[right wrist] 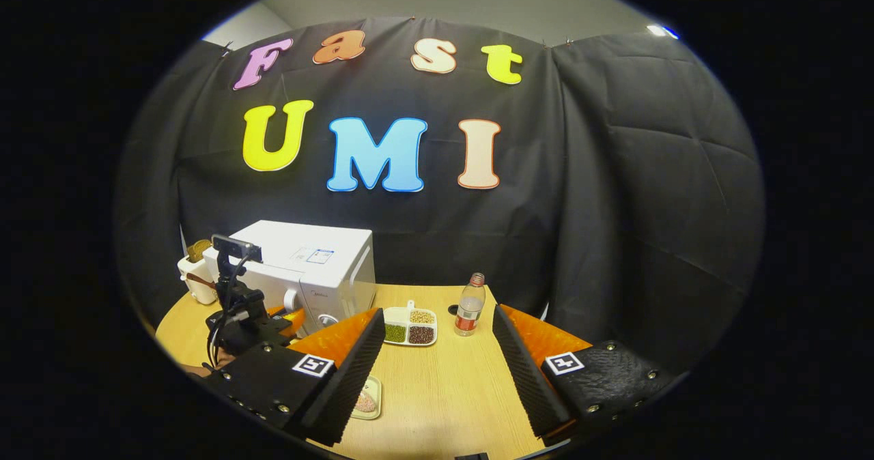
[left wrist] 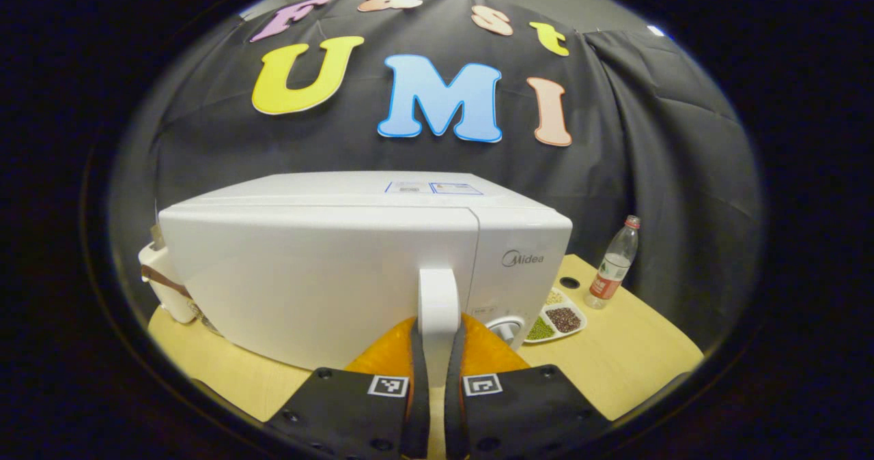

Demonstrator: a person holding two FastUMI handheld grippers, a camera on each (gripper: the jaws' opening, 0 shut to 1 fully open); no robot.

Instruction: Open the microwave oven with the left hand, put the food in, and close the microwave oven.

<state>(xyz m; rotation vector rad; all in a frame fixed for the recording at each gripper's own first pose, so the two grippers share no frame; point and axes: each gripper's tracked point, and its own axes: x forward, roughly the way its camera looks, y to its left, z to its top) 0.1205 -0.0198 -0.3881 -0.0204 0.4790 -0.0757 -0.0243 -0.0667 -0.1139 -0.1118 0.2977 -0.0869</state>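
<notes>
In the left gripper view, the microwave [left wrist: 355,262] fills the centre, door closed; the left gripper [left wrist: 437,337] at bottom centre clamps its handle [left wrist: 438,306]. A tray [left wrist: 556,320] and bottle [left wrist: 613,263] stand right. In the right gripper view, food [right wrist: 365,400] lies lower left beside the right gripper [right wrist: 437,351], jaws spread wide.

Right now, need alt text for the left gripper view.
The left tongs are closed on the white vertical door handle of a white box-shaped microwave oven, its door shut, on a light wooden table. To its right sit a white divided dish of beans and a clear plastic bottle with a red label.
</notes>
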